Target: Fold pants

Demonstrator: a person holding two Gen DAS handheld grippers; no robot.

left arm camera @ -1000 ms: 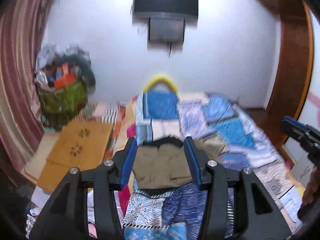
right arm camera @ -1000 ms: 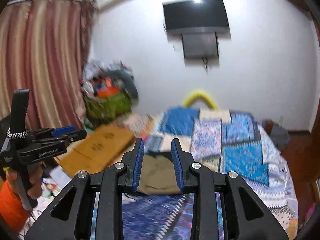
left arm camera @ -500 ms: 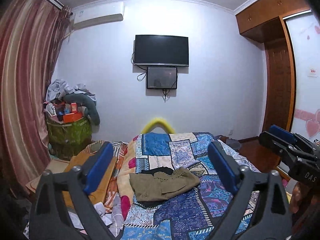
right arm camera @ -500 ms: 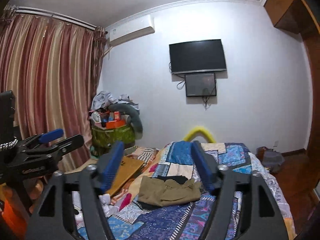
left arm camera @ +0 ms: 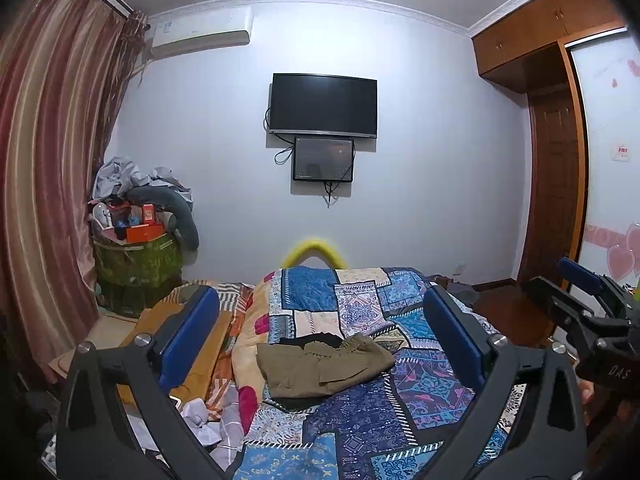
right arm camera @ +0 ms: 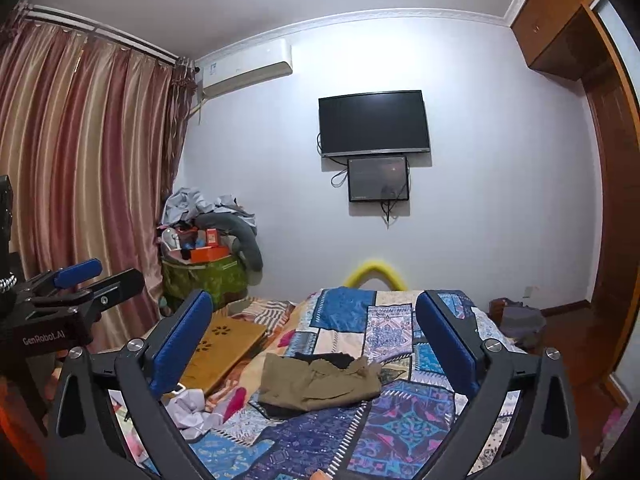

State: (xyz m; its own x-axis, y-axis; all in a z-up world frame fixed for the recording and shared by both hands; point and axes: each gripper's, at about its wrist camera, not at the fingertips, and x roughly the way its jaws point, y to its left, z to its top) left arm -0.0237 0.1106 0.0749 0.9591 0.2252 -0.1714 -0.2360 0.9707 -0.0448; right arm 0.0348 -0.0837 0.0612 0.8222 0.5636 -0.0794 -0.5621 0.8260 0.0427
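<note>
On the patchwork blue quilt (left arm camera: 420,396) ahead, the olive-khaki cloth pants (left arm camera: 322,364) lie folded in a compact bundle, so the job looks done, my left gripper (left arm camera: 320,330) spread wide, my right gripper (right arm camera: 314,338) opening, nothing between either's jaws.

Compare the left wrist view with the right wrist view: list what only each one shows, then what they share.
Only the left wrist view: the left gripper from behind, with the right gripper at its right edge, and a white door with pink hearts.

Only the right wrist view: the right gripper from behind, with the left gripper at its left edge.

Both: the olive pants lying crumpled and free on the patchwork bedspread, the TV, the curtain, the air conditioner. The right jaws are opening, with nothing between them.
</note>
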